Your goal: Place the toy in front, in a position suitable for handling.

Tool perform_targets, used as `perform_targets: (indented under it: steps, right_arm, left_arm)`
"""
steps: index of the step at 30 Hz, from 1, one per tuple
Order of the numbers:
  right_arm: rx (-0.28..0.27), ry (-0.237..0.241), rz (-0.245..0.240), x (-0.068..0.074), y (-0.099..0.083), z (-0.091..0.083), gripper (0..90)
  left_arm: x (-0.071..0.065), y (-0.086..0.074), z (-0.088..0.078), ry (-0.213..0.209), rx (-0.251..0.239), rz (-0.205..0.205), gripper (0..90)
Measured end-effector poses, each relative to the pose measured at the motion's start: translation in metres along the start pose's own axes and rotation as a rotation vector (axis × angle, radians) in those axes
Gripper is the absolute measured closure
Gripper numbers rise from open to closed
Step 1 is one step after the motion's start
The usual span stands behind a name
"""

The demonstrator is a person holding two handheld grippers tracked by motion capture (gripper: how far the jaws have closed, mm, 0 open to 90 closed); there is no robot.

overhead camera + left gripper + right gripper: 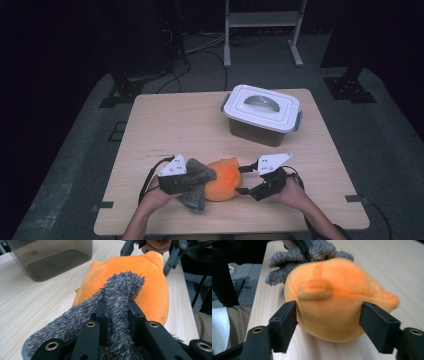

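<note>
An orange plush toy [225, 182] with a grey fuzzy limb [197, 175] lies on the wooden table [175, 120] near its front edge. My left gripper [192, 182] comes in from the toy's left. In the left gripper view, the left gripper [117, 312] is shut on the grey limb [125, 285], which rises between its jaws against the orange body [150, 280]. My right gripper [245, 181] reaches in from the toy's right. In the right gripper view, the right gripper [328, 320] has a pad on each side of the orange body [332, 297], both touching it.
A grey plastic box with a white handled lid [261, 112] stands at the back right of the table; the box [50, 257] also appears in the left gripper view. A white metal stand [262, 30] and cables are on the floor beyond the table.
</note>
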State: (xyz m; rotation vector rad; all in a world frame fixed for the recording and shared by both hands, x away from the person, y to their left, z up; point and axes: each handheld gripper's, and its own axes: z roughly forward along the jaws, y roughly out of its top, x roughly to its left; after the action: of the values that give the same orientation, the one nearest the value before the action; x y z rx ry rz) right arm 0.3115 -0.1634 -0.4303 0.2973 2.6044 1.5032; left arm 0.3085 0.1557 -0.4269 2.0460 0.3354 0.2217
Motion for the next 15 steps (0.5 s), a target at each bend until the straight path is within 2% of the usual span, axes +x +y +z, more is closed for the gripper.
perform_targets:
  steps: [3, 6, 10, 12, 15]
  right_arm:
    - [-0.041, -0.002, 0.017, -0.003, 0.0, -0.005, 31.5]
    - [-0.025, -0.006, 0.012, -0.001, 0.0, 0.002, 36.1]
    - [-0.03, -0.019, 0.005, 0.004, 0.006, 0.009, 38.9]
    - [-0.025, -0.029, -0.003, 0.005, 0.008, 0.012, 39.2]
    - [-0.015, -0.03, -0.009, 0.006, 0.008, 0.014, 39.2]
  left_arm:
    - [-0.001, 0.002, 0.002, -0.002, 0.0, 0.005, 74.9]
    - [-0.005, 0.006, 0.003, -0.004, 0.004, 0.012, 74.8]
    - [-0.014, 0.017, 0.004, -0.008, 0.001, 0.049, 74.7]
    - [-0.02, 0.023, 0.006, -0.041, -0.024, 0.063, 74.6]
    - [-0.028, 0.03, 0.011, -0.078, -0.033, 0.092, 74.3]
